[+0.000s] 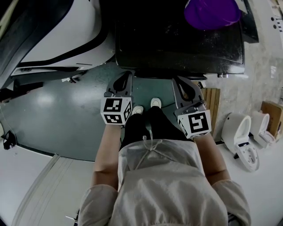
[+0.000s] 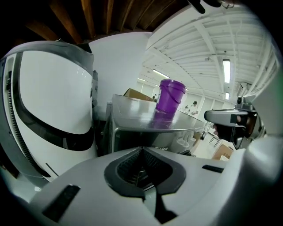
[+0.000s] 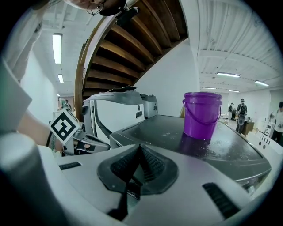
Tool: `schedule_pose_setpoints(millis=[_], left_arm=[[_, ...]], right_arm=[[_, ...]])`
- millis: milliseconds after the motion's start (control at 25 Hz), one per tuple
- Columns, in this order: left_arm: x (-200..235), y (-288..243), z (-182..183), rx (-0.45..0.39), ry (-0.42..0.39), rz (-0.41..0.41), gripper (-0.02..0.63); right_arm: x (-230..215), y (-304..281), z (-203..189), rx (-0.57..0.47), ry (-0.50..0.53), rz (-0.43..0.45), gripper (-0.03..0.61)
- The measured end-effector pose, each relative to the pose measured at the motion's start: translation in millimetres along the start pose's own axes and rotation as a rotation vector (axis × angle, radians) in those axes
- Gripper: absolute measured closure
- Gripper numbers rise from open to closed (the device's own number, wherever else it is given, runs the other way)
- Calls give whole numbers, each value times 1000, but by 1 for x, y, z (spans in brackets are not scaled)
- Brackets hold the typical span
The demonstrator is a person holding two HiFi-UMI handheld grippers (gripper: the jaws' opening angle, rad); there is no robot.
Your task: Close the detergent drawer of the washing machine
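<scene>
The washing machine (image 1: 177, 48) is a dark box seen from above, and I stand right at its front edge. Its grey top also shows in the left gripper view (image 2: 146, 119) and in the right gripper view (image 3: 168, 130). No detergent drawer can be made out in any view. My left gripper (image 1: 127, 76) is held low before the machine's front left, jaws shut (image 2: 141, 150) with nothing between them. Before the front right, my right gripper (image 1: 179, 81) is likewise shut and empty (image 3: 139, 148).
A purple bucket (image 1: 211, 12) (image 2: 170, 97) (image 3: 202, 114) stands on the machine's top. A big white curved appliance (image 1: 53, 31) (image 2: 53, 97) sits close on the left. White toilets (image 1: 236, 128) and a wooden slat panel (image 1: 212, 101) are on the right. Underfoot is the green floor (image 1: 66, 114).
</scene>
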State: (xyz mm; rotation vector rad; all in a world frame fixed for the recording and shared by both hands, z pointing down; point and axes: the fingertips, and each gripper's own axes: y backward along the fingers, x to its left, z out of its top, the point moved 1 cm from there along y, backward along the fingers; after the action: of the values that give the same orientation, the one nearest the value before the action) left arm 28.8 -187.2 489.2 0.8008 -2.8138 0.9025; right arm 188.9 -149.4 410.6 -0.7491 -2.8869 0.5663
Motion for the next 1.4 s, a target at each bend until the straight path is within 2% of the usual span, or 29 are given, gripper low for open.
schedule_pose_setpoints(millis=[120,400,640,880,1120,1400], left_arm=[[-10,21,22,-50,-31,-25,595],[-42,82,102,-222,-146,-88,595],[-62,128,152,-291,-244,-133,594],[-74,153,180,-321,-302,-166,594],[-78,173,199,-369,-314,-172,594],[-77,184,208,-407,-312,-170,594]], right_arm=[[-2,10,11,-21,5,-30,574],[12,40,54,-48,47,-56,574],[3,73,96,-139,37,-127,574],[-7,94,126,-235,105,-159,574],[-10,112,144,-307,78,-206,577],[-4,119,149,-306,85,-194,577]])
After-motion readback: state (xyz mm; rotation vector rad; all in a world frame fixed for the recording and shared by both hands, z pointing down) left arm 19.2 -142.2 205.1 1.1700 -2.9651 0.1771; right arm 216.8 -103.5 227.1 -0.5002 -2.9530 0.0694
